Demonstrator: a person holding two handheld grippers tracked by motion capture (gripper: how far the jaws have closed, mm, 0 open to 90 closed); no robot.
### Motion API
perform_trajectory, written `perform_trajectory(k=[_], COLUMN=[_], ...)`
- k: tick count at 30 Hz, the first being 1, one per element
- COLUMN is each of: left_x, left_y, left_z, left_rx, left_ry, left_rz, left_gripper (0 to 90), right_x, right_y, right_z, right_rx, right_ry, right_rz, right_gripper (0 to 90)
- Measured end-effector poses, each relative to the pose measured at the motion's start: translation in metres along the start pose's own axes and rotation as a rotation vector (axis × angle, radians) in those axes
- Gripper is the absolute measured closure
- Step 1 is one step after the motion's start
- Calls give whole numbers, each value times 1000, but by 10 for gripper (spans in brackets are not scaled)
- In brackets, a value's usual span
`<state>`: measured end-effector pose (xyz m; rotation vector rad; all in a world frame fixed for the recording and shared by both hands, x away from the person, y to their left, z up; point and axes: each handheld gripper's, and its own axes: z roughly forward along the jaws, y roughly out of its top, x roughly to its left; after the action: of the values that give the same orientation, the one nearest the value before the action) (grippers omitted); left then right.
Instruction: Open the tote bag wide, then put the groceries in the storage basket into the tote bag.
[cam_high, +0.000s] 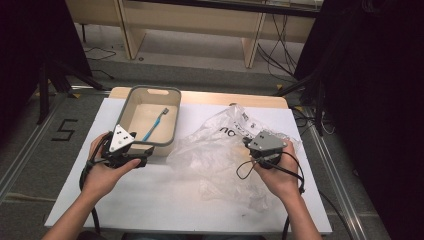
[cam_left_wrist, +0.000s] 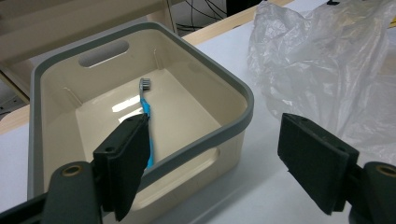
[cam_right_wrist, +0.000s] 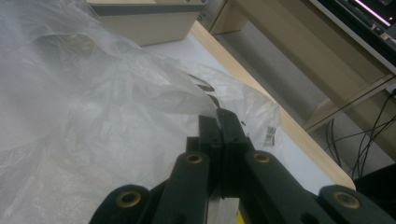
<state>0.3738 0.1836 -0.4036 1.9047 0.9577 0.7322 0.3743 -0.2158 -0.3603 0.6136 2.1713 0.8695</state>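
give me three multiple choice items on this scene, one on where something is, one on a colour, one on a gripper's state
1. Where does the toothbrush lie?
A. inside the bin
B. on the plastic bag
C. on the white table beside the bin

2. What colour is the toothbrush handle?
A. red
B. blue
C. yellow

3. How does the left gripper stand?
A. shut on the bag
B. shut on the toothbrush
C. open, holding nothing

Answers:
1. A, the left gripper view shows it on the bin's floor.
2. B, the handle shows bright blue in the high view and the left gripper view.
3. C, its jaws stand wide apart in front of the bin with nothing between them.
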Motion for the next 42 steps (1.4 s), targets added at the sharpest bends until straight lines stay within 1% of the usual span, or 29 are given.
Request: perform_trajectory(k=[6,9,12,18,26,34,42], left_x=[3,5,7,6,6,8,8], left_y=[2,4,6,11,14,14,15], left_z=[4,7,10,17,15,13,15], left_rx=[2,-4,-3,-8,-15,-17,-16], left_ry=[0,4,5,0,3,13,8], left_rz=[-8,-20,-19,-23,-20,-24,-25], left_gripper=[252,252,252,252,252,253,253], right_x=[1,1,0,-2,-2,-1,-1], right_y=[-1,0,1,0,-1,0,0], right_z=[1,1,0,-1,-2,-2,-2], right_rx=[-3,-2,-1,-6,-11,-14,-19], right_ry=[2,2,1,-2,-2,0,0], right_rz=[0,6,13,24,24,24,26], right_gripper=[900,900,900,900,900,900,900])
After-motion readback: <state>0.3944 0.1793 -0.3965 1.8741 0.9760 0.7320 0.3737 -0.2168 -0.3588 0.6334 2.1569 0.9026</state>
